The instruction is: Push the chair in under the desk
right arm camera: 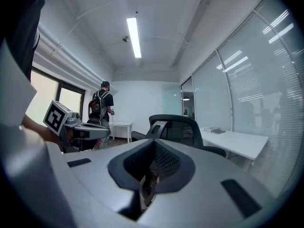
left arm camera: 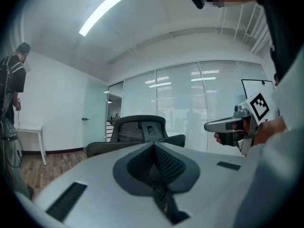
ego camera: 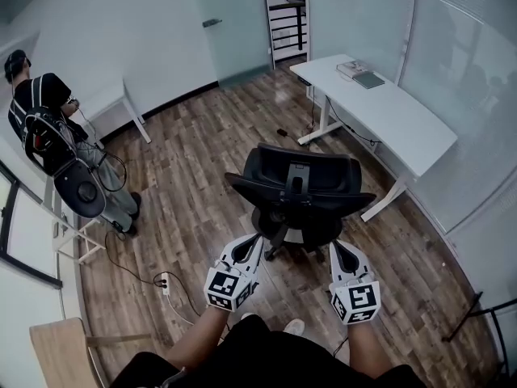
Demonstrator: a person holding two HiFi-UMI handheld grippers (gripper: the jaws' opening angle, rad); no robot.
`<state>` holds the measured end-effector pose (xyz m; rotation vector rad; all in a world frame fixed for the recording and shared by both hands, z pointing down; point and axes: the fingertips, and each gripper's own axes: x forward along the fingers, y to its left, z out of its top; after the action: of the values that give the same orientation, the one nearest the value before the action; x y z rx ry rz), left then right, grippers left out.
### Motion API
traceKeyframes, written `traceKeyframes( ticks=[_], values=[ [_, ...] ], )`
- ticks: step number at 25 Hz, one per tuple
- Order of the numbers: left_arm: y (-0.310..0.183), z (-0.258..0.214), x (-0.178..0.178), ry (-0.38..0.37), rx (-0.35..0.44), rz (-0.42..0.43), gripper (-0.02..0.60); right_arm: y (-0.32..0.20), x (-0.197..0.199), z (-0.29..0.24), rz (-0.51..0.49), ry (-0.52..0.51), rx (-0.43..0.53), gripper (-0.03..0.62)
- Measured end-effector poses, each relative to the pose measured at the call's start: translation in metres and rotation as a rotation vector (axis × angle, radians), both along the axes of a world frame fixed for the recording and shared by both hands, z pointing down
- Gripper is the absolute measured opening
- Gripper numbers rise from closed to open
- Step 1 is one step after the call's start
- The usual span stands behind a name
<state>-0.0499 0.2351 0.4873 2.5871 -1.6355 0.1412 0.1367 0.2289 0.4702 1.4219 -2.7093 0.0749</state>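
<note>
A black office chair (ego camera: 299,192) stands on the wood floor, its backrest towards me and its seat facing the white desk (ego camera: 388,111) at the right; a gap of floor lies between chair and desk. My left gripper (ego camera: 252,242) is shut and empty just behind the chair's left armrest. My right gripper (ego camera: 340,249) is shut and empty behind the right armrest. Whether either tip touches the chair is unclear. The left gripper view shows the chair (left arm camera: 140,129) ahead of the shut jaws and the right gripper (left arm camera: 228,126) beside it. In the right gripper view the chair (right arm camera: 175,127) and desk (right arm camera: 237,141) lie ahead.
A person with a backpack (ego camera: 48,128) stands at the left by a small white table (ego camera: 113,103). A power strip (ego camera: 165,282) and its cable lie on the floor left of my left gripper. A book and tray (ego camera: 361,74) sit on the desk's far end. Glass walls run behind the desk.
</note>
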Motion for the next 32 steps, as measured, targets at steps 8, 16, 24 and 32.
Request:
traceKeyframes(
  ticks=[8,16,24,32],
  values=[
    [-0.012,-0.017,-0.017,-0.032,0.045,-0.056,0.012,-0.008,-0.01,-0.018,-0.05,-0.043,0.054,0.007],
    [-0.043,-0.018,-0.023,-0.008,0.047,-0.037,0.012,-0.034,-0.015,-0.017,-0.054,-0.014,0.039,0.006],
    [-0.072,-0.013,-0.035,-0.042,0.032,-0.01,0.012,-0.059,-0.03,-0.021,-0.057,0.032,0.065,0.007],
    [-0.098,-0.013,-0.04,-0.179,0.048,0.039,0.017,-0.079,-0.044,-0.019,-0.087,0.136,0.111,0.009]
  ],
)
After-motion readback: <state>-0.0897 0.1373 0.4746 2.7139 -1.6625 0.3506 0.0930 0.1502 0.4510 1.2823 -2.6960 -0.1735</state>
